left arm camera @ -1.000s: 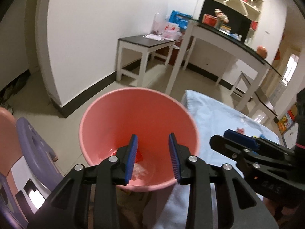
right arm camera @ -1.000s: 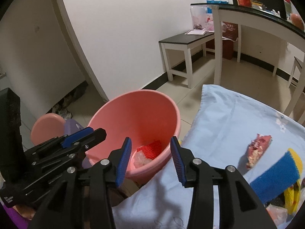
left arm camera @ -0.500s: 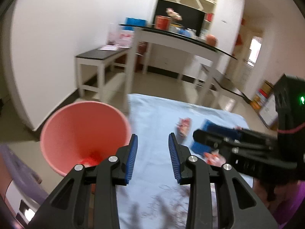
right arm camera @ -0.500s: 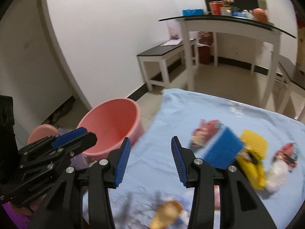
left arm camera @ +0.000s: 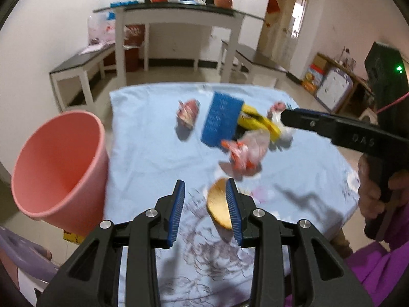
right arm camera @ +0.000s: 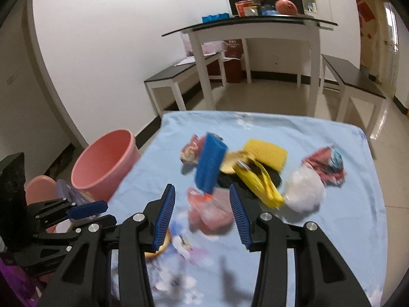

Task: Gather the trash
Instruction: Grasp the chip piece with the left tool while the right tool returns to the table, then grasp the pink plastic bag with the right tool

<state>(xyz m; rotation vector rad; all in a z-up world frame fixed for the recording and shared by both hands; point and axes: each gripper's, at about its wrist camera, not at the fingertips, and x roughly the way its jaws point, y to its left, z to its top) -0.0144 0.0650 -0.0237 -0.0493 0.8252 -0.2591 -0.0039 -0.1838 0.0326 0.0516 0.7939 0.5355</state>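
crumpled wrappers (right arm camera: 209, 211) litter the blue cloth (right arm camera: 345, 220) — pink bucket (right arm camera: 102, 163) beside.

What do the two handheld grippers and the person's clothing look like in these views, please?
Both the left gripper and right gripper are black, with silver bolts and ribbed blue pads. The right one has a pistol-style handle and embossed lettering. The person wears a purple sleeve.

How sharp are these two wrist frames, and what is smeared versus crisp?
Left wrist view: the left gripper is crisp, while the blue sponge, the wrappers and the pink bucket are motion-smeared. Right wrist view: the right gripper is sharp, the pile around the yellow sponge is streaked, and the fisheye bends the wall edges. Lighting is even, without glare.
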